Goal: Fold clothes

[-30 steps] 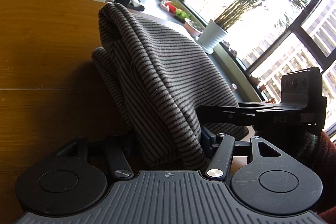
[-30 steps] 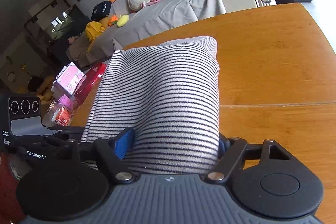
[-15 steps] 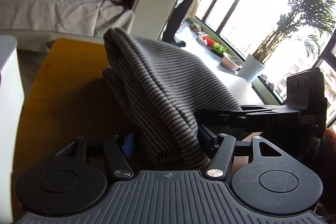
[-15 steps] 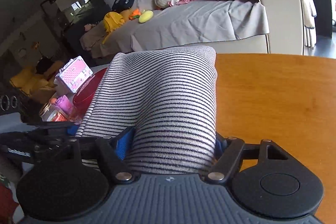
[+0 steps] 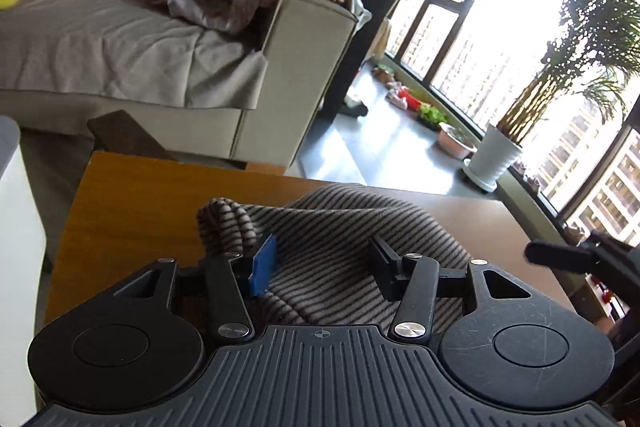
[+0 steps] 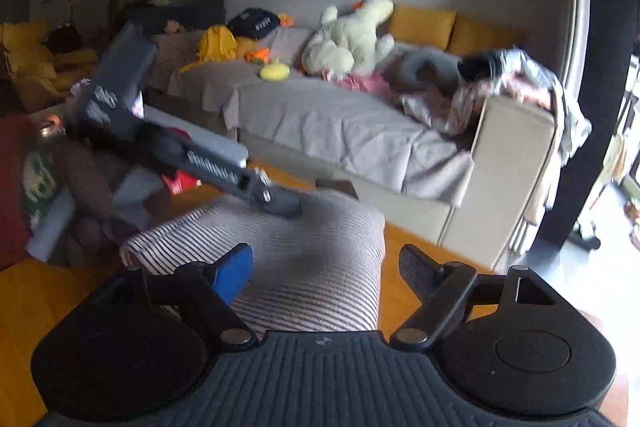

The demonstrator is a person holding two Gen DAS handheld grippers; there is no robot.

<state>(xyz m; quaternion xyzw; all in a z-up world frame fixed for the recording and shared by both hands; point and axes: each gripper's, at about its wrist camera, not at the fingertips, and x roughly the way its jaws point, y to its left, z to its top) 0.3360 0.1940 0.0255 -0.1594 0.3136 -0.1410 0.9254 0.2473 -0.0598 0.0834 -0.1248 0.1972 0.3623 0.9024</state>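
The grey-and-black striped knit garment [image 5: 340, 251] is lying bunched and doubled over on the orange-brown wooden table [image 5: 140, 203], on the table's side nearest the beige sofa [image 5: 160, 75]. The left gripper [image 5: 320, 263] is hovering low over the garment with its jaws spread wide, holding nothing; a rolled edge of cloth is sitting just beside its blue-padded finger. The right gripper [image 6: 324, 271] is also standing wide open above the garment, cloth lying between its fingers without being pinched. The left gripper's body [image 6: 224, 167] is showing in the right wrist view, blurred, over the garment's far end.

The knit is looking soft, thick and light; it would likely sag and slide rather than hold a crease. A layered edge or corner, such as the rolled edge, seems the surest place to pinch, taking all layers together.
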